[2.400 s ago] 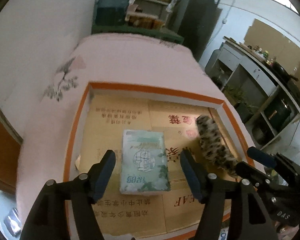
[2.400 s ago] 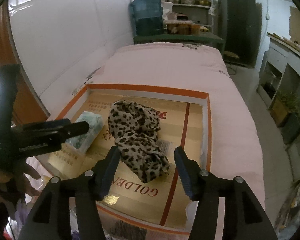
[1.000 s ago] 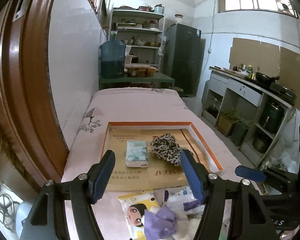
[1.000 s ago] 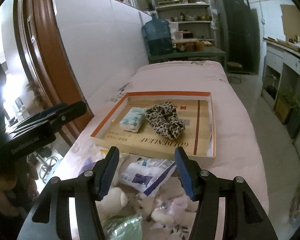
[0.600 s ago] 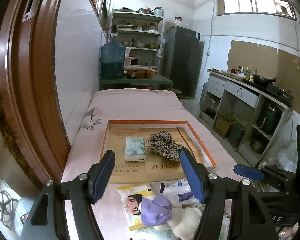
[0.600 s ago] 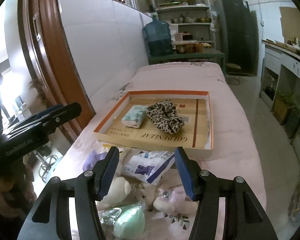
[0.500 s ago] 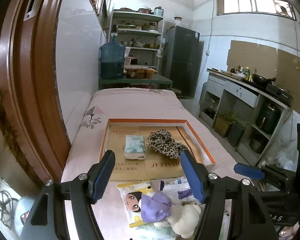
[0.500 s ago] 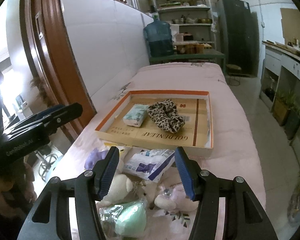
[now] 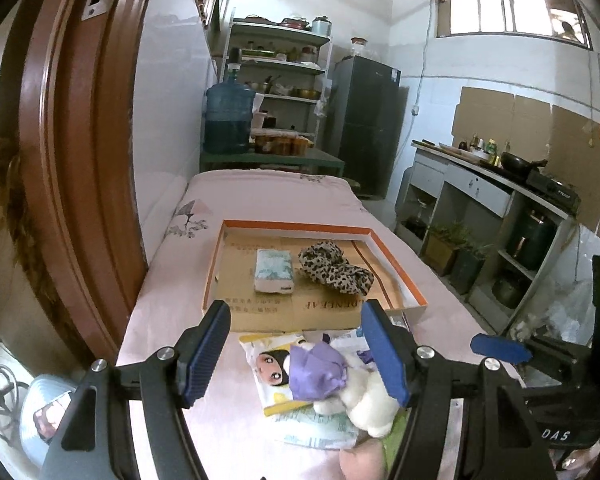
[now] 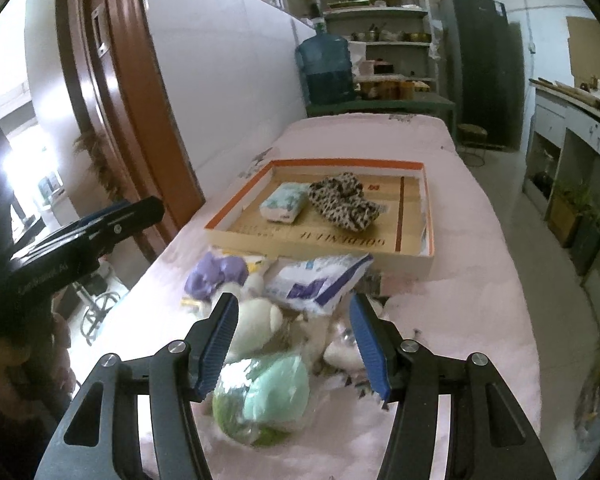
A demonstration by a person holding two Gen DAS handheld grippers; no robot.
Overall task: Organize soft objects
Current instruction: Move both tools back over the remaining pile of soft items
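Observation:
An orange-rimmed cardboard tray lies on the pink bed. In it are a tissue pack and a leopard-print cloth. In front of the tray is a pile of soft things: a purple cloth, a white plush, a cartoon-face pack, a white and blue pack and a green bagged item. My left gripper is open above the pile. My right gripper is open above it too.
A brown door frame stands at the left. A water jug, shelves and a dark fridge stand beyond the bed. A counter with pots runs along the right. The bed drops off at both sides.
Both grippers have pulled back from the tray towards the near end of the bed, so the pile of soft things has come into view. Both stay open.

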